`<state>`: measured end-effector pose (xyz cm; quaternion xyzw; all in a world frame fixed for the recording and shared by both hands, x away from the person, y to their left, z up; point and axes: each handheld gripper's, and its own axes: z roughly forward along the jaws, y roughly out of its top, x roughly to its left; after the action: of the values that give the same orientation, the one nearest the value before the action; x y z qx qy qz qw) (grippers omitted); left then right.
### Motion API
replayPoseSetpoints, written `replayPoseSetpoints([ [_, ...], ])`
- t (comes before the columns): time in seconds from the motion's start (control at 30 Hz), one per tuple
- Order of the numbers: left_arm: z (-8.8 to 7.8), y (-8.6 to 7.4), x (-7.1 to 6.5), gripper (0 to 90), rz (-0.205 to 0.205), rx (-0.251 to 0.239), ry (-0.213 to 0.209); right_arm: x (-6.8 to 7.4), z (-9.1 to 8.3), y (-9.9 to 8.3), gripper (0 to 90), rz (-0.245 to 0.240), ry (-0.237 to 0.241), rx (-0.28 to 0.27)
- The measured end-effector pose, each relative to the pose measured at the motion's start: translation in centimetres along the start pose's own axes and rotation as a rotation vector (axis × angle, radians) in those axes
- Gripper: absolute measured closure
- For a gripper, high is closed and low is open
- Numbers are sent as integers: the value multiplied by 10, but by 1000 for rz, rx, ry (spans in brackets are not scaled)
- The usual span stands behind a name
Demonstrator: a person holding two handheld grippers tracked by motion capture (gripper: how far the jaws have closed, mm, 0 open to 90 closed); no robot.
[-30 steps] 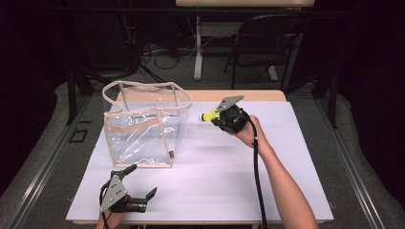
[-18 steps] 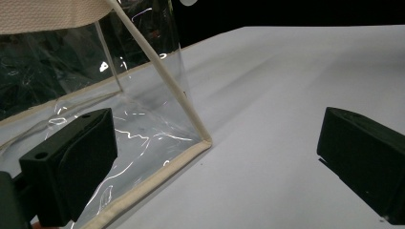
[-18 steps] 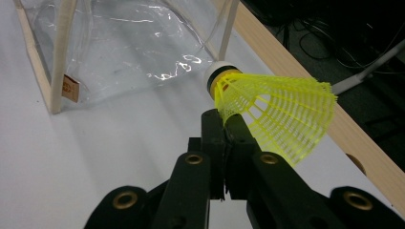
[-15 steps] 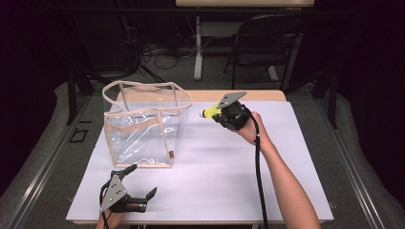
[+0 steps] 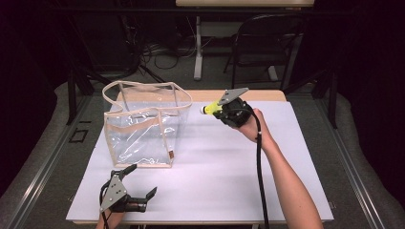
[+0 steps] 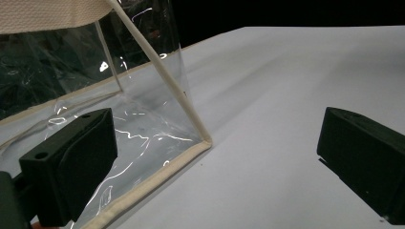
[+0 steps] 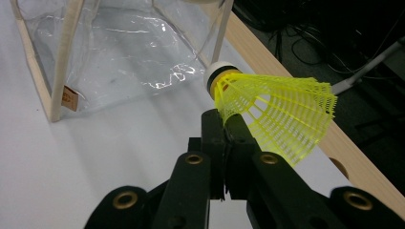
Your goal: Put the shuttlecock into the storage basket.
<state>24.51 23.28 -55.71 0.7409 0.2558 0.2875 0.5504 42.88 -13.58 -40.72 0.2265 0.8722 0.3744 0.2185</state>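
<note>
Pinching a yellow shuttlecock (image 7: 267,107) by its mesh skirt, the right tool (image 5: 216,108) holds it just right of the clear bag (image 5: 143,124). Featherlight and probably crushable, it wants gentle pressure. The left tool (image 5: 138,183) rests released on the near desk (image 5: 229,176).

The bag (image 5: 143,126) stands on the table (image 5: 215,167), left of centre in the high view. The shuttlecock (image 5: 210,109) hangs just right of its top edge. The left gripper (image 5: 136,183) lies at lower left, below the bag.
</note>
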Motion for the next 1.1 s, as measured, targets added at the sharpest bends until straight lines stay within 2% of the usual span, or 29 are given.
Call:
replayPoseSetpoints([
  [0.73,-1,0,0,0,6,-1,-1,-2,-7,10,887,25,-16,-27],
  [1.1,-1,1,0,0,8,-1,0,-4,-15,18,887,13,-34,-34],
])
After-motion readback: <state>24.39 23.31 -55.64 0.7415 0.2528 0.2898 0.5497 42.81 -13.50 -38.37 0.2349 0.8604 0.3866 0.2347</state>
